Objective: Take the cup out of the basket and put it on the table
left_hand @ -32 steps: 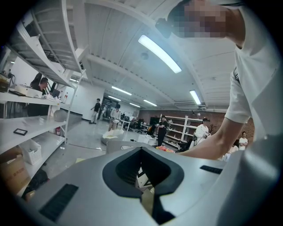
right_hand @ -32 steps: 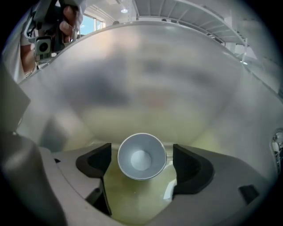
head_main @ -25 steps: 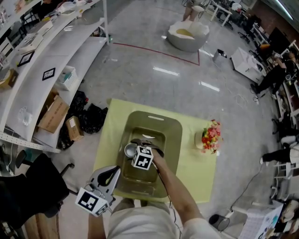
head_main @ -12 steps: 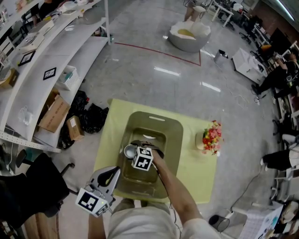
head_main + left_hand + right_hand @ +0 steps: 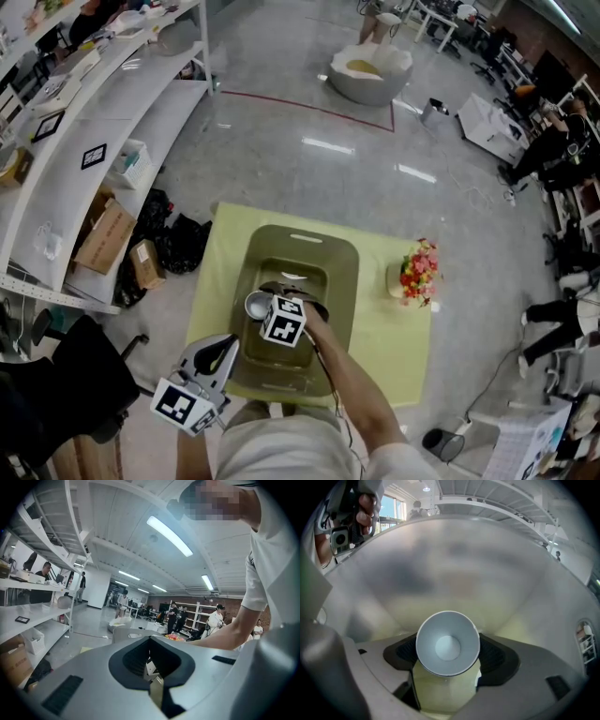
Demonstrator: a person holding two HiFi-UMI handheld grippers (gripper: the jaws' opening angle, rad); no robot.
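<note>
A cup [image 5: 256, 305], pale blue-white inside and yellowish outside, hangs over the hollow of the olive-green basket [image 5: 342, 281] on the table. My right gripper [image 5: 265, 302] reaches steeply down into the basket. Its jaws have just been closing, with the cup between them. In the right gripper view the cup [image 5: 447, 641] faces the camera mouth-first, clamped between the dark pads [image 5: 405, 653] of the right gripper [image 5: 447, 658]. My left gripper [image 5: 217, 354] waits at the table's near-left corner, jaws together and empty; in its own view the left gripper [image 5: 154, 686] points level across the room.
The yellow-green table [image 5: 394, 347] carries a pot of flowers [image 5: 417, 272] to the right of the basket. White shelves [image 5: 94, 103] and cardboard boxes [image 5: 108, 230] stand on the left. A white tub [image 5: 370, 70] sits far off on the floor. People stand at the room's right edge.
My right gripper has closed on the cup and risen a little inside the basket. The left gripper has stayed where it was.
</note>
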